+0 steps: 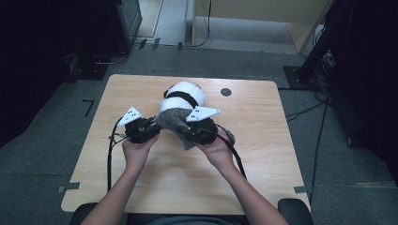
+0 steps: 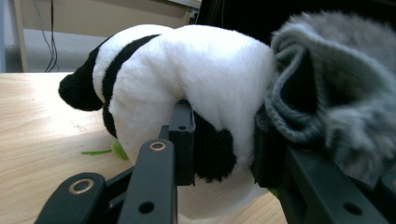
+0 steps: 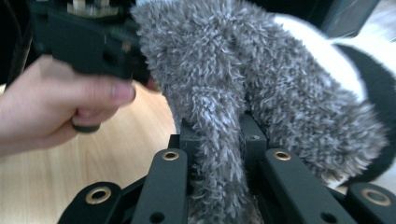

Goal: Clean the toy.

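Grey fuzzy sock being fitted over plush panda at table centre

Left gripper (image 2: 224,140) clamps the panda (image 1: 185,96); right gripper (image 3: 217,140) pinches a fold of the sock (image 3: 261,79). The panda's long axis points away from the person.

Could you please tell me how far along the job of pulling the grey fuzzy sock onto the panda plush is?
Done: the grey sock has been brought up against the panda plush, its open cuff against the white body. In hand: the left gripper clamps the plush's black-and-white end, while the right gripper pinches a fold of the sock. Left: most of the panda is bare, so the sock seemingly has yet to be drawn over it.
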Available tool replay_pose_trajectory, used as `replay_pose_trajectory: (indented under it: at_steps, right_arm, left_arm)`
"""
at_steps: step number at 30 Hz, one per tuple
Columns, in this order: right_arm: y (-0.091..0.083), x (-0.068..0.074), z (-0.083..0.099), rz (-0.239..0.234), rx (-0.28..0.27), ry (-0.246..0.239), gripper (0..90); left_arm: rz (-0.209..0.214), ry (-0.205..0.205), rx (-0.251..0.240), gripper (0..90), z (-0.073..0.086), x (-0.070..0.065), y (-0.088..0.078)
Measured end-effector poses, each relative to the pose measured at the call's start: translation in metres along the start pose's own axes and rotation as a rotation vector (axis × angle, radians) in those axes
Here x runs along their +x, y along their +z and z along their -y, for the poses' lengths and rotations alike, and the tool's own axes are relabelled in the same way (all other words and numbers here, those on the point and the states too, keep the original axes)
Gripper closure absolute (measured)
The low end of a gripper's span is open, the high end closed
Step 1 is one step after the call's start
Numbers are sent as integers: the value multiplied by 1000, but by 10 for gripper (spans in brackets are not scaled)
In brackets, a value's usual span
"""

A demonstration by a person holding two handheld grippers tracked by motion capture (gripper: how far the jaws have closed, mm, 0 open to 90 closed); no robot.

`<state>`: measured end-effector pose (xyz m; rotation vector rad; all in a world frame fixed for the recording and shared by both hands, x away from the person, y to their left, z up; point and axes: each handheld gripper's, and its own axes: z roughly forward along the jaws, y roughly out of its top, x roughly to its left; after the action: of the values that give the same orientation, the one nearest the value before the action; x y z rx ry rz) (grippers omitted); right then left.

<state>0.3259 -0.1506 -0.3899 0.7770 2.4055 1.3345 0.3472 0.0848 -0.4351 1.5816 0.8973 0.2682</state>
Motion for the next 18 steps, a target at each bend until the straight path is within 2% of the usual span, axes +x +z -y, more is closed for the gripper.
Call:
replay_pose_trajectory:
  at_steps: [6, 11, 16, 18]
  right_arm:
    - [10, -1, 14, -33, 30, 8, 784]
    - [20, -2, 25, -42, 71, 8, 786]
    - [32, -1, 33, -32, 127, -2, 786]
    - [35, -2, 36, -22, 132, -12, 785]
  left_arm:
    - [-10, -4, -3, 670, -1, 2, -1]
    - [-13, -17, -15, 671, -2, 4, -3]
    - [-2, -35, -39, 670, -4, 5, -6]
    - [-2, -33, -40, 670, -5, 5, -6]
